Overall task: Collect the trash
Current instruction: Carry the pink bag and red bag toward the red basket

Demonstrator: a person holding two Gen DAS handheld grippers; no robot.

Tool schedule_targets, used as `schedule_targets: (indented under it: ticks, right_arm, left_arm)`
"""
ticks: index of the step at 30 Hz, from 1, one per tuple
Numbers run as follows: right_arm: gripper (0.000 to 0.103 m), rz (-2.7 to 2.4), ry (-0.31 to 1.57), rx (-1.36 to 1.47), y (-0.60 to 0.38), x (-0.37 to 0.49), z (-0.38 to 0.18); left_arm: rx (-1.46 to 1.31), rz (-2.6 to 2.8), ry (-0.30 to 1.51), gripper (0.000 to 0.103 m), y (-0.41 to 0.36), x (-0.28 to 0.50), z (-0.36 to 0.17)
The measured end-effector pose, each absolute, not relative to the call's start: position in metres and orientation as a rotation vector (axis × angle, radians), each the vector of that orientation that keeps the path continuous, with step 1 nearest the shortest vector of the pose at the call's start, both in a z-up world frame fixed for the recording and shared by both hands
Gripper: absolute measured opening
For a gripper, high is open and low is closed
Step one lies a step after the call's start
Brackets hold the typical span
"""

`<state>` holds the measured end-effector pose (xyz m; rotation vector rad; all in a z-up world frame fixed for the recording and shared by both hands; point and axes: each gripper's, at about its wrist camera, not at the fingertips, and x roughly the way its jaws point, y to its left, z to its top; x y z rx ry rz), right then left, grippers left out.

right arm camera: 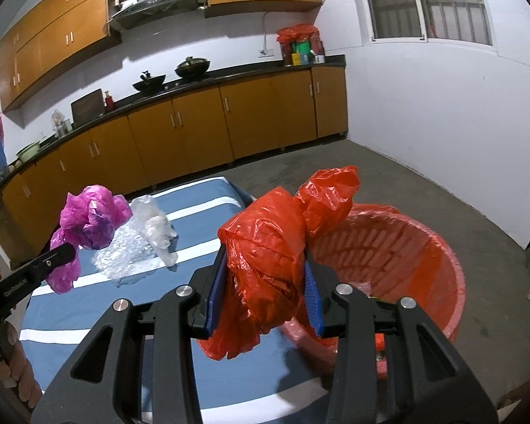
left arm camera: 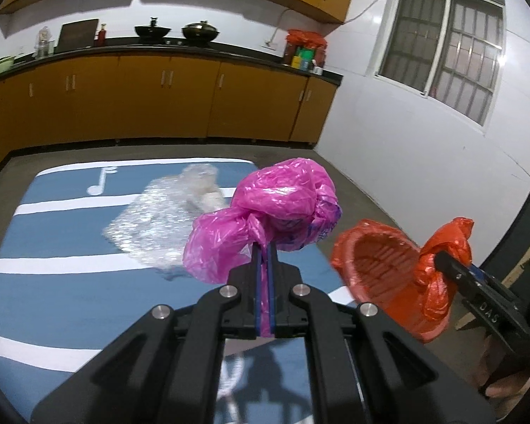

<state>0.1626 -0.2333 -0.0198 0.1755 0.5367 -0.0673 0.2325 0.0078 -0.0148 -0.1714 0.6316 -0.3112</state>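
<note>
My left gripper (left arm camera: 264, 247) is shut on a crumpled pink plastic bag (left arm camera: 279, 208), held above the blue-and-white striped mat (left arm camera: 53, 282). That pink bag (right arm camera: 92, 219) shows at the left of the right wrist view too. My right gripper (right arm camera: 265, 251) is shut on a bunched red plastic bag (right arm camera: 275, 247), which hangs just left of the red basket (right arm camera: 424, 258). In the left wrist view the red bag (left arm camera: 441, 258) sits at the basket's (left arm camera: 378, 265) right rim. Clear bubble wrap (left arm camera: 159, 219) and a clear plastic wad (right arm camera: 155, 226) lie on the mat.
The red basket, lined with red plastic, stands on the concrete floor (right arm camera: 441, 183) beside the mat's right edge. Orange cabinets (left arm camera: 159, 106) under a dark counter with woks run along the back wall. A white wall with a barred window (left arm camera: 441, 46) is on the right.
</note>
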Motion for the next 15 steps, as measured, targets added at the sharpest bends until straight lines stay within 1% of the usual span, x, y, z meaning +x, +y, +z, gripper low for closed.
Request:
schedule_targets:
  ticks: [15]
  right_arm:
    - [0.039,-0.166,0.506,0.218,-0.282,0.151,-0.019]
  left_arm:
    - [-0.166,-0.453,0.651,0.004,-0.063,0.234,-0.016]
